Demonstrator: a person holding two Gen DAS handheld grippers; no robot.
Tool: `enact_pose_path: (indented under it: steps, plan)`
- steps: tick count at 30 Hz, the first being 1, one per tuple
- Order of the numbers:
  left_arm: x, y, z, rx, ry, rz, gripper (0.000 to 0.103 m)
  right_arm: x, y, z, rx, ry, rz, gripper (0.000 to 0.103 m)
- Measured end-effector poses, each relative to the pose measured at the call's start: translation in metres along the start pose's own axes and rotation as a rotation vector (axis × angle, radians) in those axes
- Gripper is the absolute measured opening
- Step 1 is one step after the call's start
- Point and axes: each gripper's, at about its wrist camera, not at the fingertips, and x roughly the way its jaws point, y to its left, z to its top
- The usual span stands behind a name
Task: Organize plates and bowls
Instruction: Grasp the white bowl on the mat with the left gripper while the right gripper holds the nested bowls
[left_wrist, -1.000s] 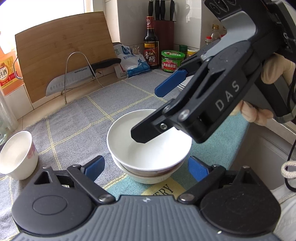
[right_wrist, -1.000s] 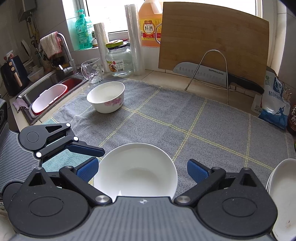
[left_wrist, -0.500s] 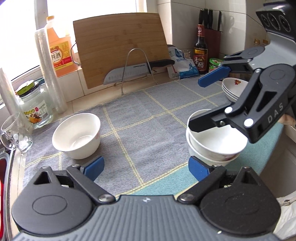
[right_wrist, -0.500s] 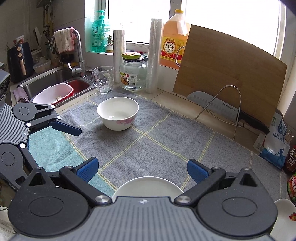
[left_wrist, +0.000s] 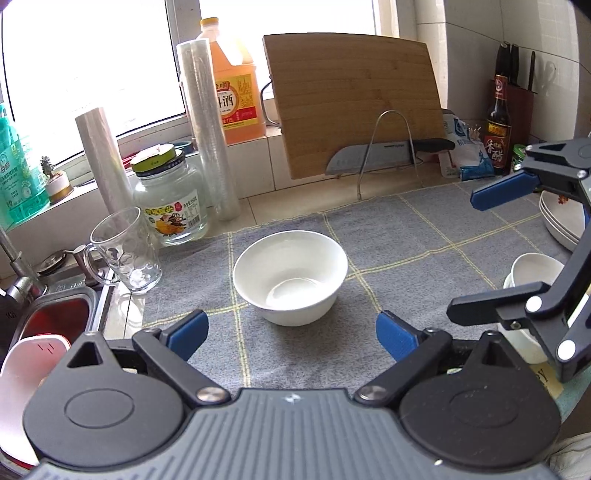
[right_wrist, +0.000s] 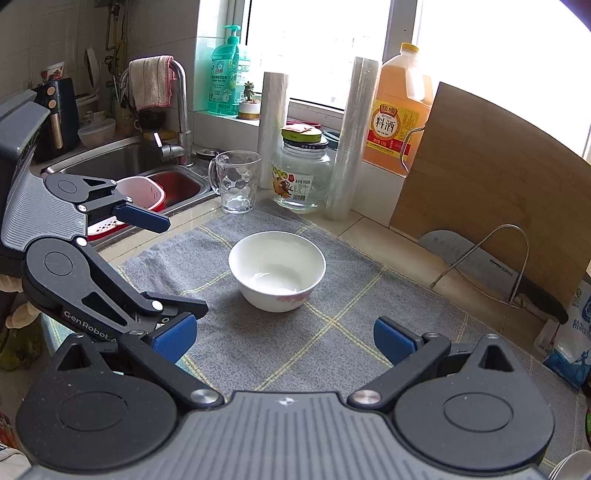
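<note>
Grippers both spread wide, nothing between the blue pads of either. Left gripper (left_wrist: 290, 334) hangs over the grey checked cloth (left_wrist: 406, 236), just short of a lone white bowl (left_wrist: 290, 276) that sits upright on the cloth, apart from the pads. Right gripper (right_wrist: 284, 338) faces the same bowl (right_wrist: 277, 270) from the other side, also not touching; a pink flower print shows low on the bowl's wall in that view. From the left camera, the right gripper's black linkage crosses the right edge, in front of two stacked bowls (left_wrist: 528, 273) near the cloth's right end. Behind those, stacked plates (left_wrist: 559, 221). Left of the lone bowl: glass mug (left_wrist: 125, 251) off the cloth edge, sink (right_wrist: 122, 162) with a red basin beyond. Along the back: lidded jar (left_wrist: 170, 199), two film rolls, orange jug (left_wrist: 232, 96), bamboo cutting board (left_wrist: 354, 103) leaning on the tiles, cleaver (left_wrist: 373, 158) on a wire rack before it, dark sauce bottle (left_wrist: 498, 125) at far right.
</note>
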Motion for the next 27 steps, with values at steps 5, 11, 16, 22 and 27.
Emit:
enact_pose_path:
  steps: [5, 11, 16, 22, 27]
  plan:
    - [0.02, 0.026, 0.007, -0.033, 0.019, -0.006, 0.097, 0.025, 0.005, 0.009, 0.022, 0.003, -0.004, 0.103]
    - [0.047, 0.046, 0.017, -0.015, 0.034, -0.002, 0.097, 0.053, 0.01, 0.015, 0.071, 0.045, -0.007, 0.103]
    - [0.073, 0.058, 0.025, -0.024, 0.064, -0.062, 0.097, 0.068, 0.012, 0.015, 0.124, 0.059, 0.007, 0.103]
    - [0.103, 0.058, 0.034, 0.028, 0.106, -0.109, 0.095, 0.087, 0.014, 0.019, 0.136, 0.058, -0.074, 0.103]
    - [0.121, 0.059, 0.039, 0.066, 0.128, -0.152, 0.089, 0.102, 0.014, 0.021, 0.167, 0.069, -0.105, 0.103]
